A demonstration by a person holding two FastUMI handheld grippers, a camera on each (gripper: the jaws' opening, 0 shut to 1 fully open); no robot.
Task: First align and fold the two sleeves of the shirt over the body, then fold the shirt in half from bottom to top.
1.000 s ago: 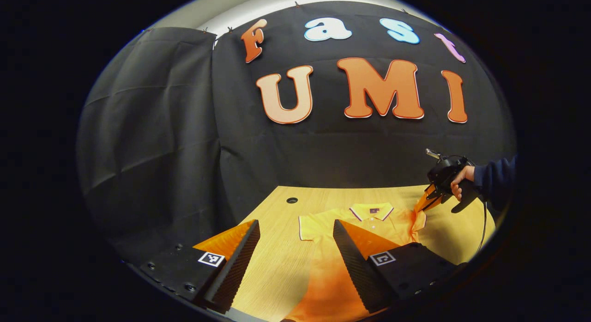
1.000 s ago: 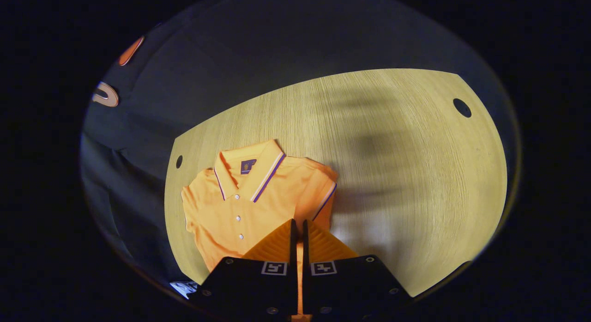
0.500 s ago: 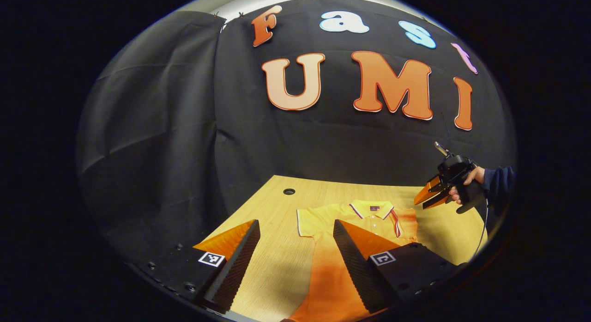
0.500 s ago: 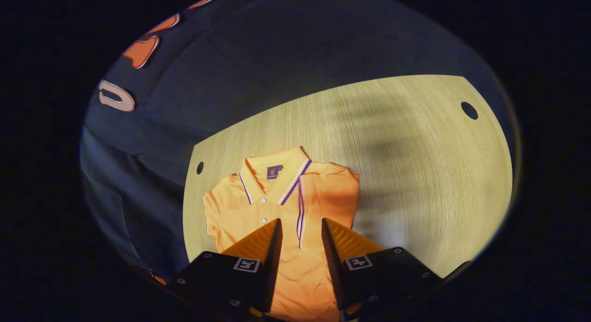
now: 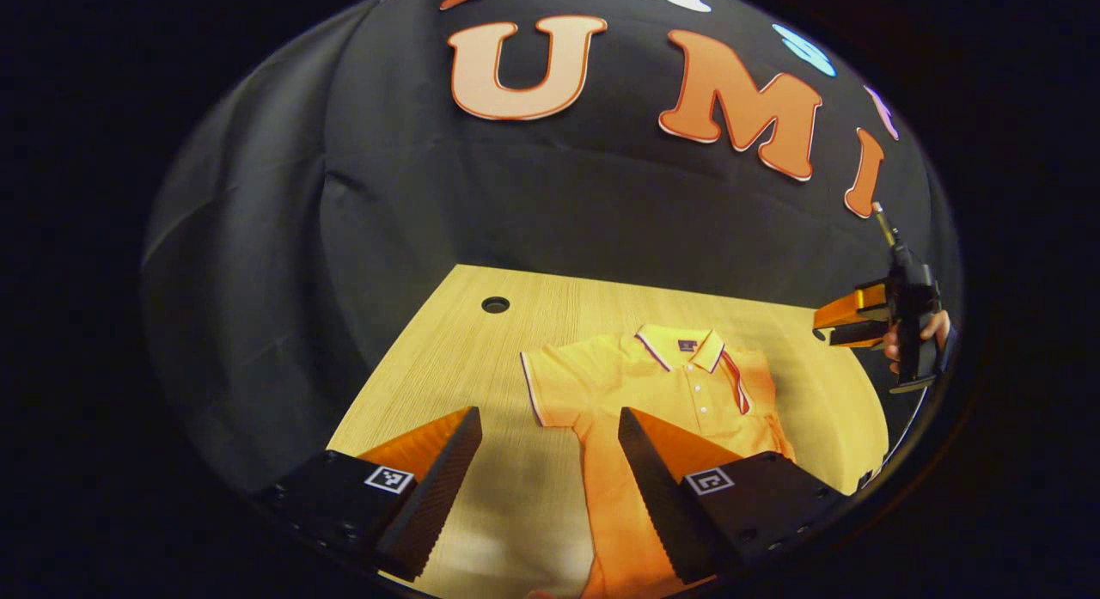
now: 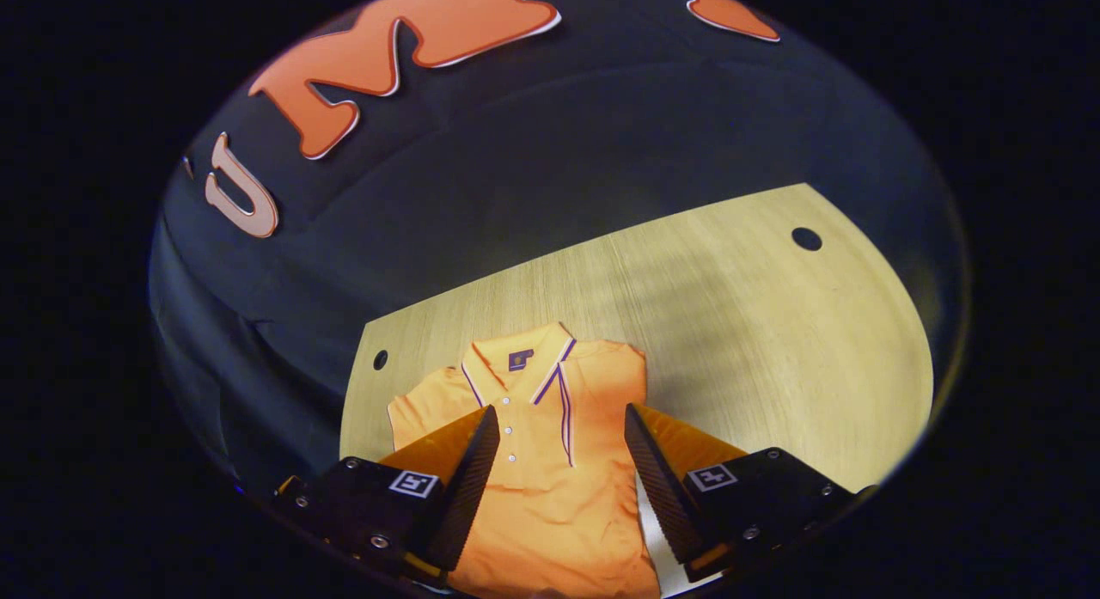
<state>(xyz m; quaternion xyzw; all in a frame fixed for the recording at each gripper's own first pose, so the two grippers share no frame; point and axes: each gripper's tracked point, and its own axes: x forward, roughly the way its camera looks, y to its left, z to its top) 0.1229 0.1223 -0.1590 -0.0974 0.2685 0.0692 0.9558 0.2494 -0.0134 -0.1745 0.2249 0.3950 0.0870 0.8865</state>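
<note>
Polo shirt (image 5: 670, 393): orange, lying flat and face up on the wooden tabletop (image 5: 447, 367), collar toward the black cloth wall.
Right sleeve (image 6: 601, 384): folded over the chest, its striped cuff edge running down beside the button placket.
Left sleeve (image 5: 550, 384): spread out flat to the side, not yet folded.
Left claw (image 5: 550, 427): jaws wide apart, gripping nothing, hovering above the tabletop near the shirt's lower body.
Right claw (image 6: 559, 423): jaws wide apart and empty, hanging over the shirt's middle; in the left gripper view it is held in a hand (image 5: 924, 337) above the tabletop's far right edge.
Cable holes (image 6: 806, 238): round, in the tabletop near the wall.
</note>
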